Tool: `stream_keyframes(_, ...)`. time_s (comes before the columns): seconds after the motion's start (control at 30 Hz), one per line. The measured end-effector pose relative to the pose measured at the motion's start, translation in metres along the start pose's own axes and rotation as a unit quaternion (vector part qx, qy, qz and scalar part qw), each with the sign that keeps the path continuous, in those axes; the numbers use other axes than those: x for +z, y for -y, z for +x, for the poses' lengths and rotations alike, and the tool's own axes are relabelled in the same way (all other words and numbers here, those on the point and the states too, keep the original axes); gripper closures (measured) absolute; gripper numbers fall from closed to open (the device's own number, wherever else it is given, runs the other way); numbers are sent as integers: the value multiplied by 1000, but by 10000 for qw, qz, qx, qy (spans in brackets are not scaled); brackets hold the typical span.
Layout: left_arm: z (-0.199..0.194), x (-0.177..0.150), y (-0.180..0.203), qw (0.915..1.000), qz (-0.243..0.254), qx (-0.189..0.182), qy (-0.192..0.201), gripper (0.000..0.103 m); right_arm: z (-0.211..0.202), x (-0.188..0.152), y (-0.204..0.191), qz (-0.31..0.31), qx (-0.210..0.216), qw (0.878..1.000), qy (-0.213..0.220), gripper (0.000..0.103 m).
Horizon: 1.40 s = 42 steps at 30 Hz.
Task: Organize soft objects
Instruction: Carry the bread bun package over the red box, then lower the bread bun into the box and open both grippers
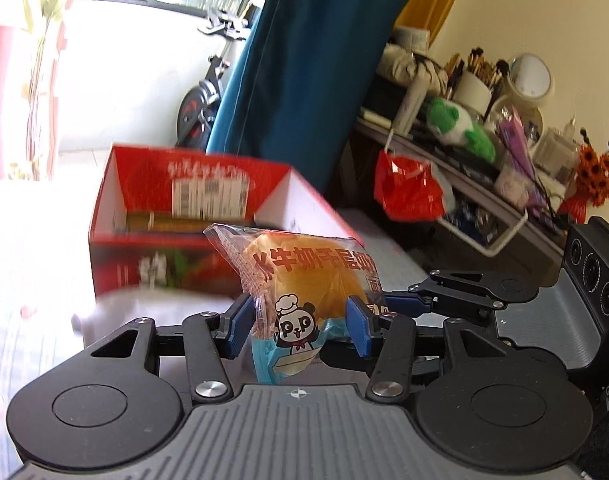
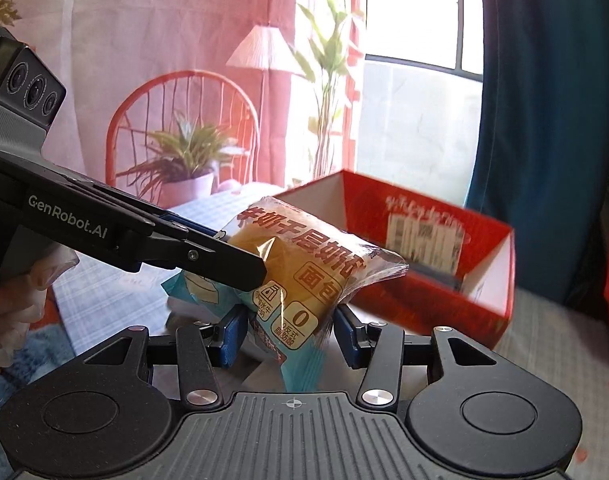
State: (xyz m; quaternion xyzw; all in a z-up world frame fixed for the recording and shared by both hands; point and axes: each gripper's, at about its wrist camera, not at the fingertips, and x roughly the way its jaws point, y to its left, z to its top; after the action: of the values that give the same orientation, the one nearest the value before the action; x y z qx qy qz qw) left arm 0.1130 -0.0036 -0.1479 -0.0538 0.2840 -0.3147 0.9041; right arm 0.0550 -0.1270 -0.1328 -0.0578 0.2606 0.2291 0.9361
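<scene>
Sunlit checked tablecloth bears one red box; before it, both grippers clamp one golden, seemingly squashed bread packet.

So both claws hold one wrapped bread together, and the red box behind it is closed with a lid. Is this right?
Not quite: the red box is open on top, as the left wrist view shows. The rest holds: left claw and right claw both grip the bread.
</scene>
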Motion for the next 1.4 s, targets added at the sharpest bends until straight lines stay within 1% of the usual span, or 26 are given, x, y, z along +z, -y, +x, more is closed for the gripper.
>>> stream_keyframes(0.13,11,28,-3,9999,37,44,117,51,10,28,17,-81,-16,9999,71,59)
stream_keyframes(0.3,30,58,-16,9999,-42,56,146,51,31,56,36,-250,-87,9996,42,59)
stream_keyframes(0.6,67,93,-46,9997,-193,172,8,51,81,86,68,-327,-97,9993,-133,59)
stream_keyframes(0.67,75,98,-55,9992,-354,172,21,51,92,90,75,-264,-76,9995,-156,59)
stream_keyframes(0.77,88,103,-65,9987,-472,173,-24,51,106,93,86,-172,-62,9995,-241,59)
stream_keyframes(1.07,131,115,-87,9970,-599,152,-459,50,147,94,116,-5,4,9976,-694,59)
stream_keyframes(1.13,139,118,-90,9967,-605,191,-506,50,154,94,123,56,30,9972,-746,59)
stream_keyframes(1.3,156,121,-104,9937,-923,186,-607,50,173,97,137,47,73,9961,-876,58)
stream_keyframes(1.4,166,125,-108,9931,-916,261,-678,50,185,99,141,32,18,9952,-980,58)
